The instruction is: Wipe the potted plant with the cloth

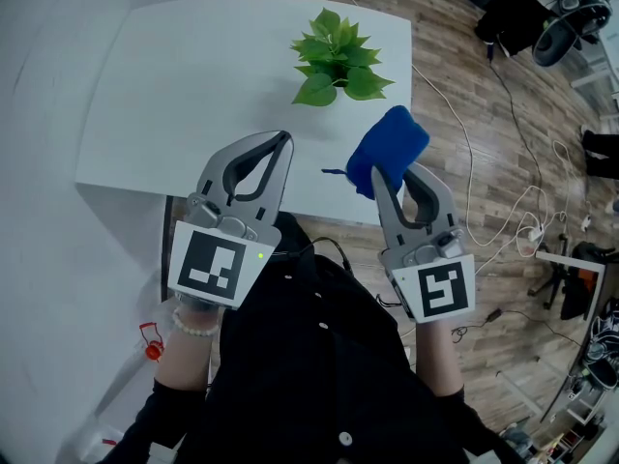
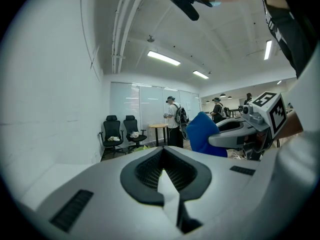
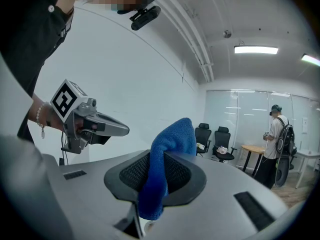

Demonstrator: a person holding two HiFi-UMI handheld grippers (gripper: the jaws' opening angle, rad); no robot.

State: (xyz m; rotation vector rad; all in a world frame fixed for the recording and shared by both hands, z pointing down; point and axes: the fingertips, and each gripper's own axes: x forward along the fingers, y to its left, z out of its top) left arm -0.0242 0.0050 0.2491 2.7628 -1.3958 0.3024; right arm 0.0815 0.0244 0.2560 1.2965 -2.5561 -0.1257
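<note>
The potted plant [image 1: 334, 58], a small bush of green leaves, stands near the far right edge of the white table [image 1: 174, 95]. My right gripper [image 1: 379, 174] hovers over the table's near edge, short of the plant, shut on a blue cloth [image 1: 387, 151] that bulges out past its tips. In the right gripper view the cloth [image 3: 170, 143] is pinched between the jaws of that gripper [image 3: 159, 160] and hangs down. My left gripper [image 1: 281, 140] sits level beside it, to the left, shut with nothing in it [image 2: 162, 153]. The left gripper view also catches the cloth [image 2: 202, 134].
White cables [image 1: 503, 201] trail over the wooden floor right of the table. Black office chairs [image 2: 121, 130], a small round table and several standing people are at the far end of the room. A red-capped item [image 1: 152, 341] lies low at the left.
</note>
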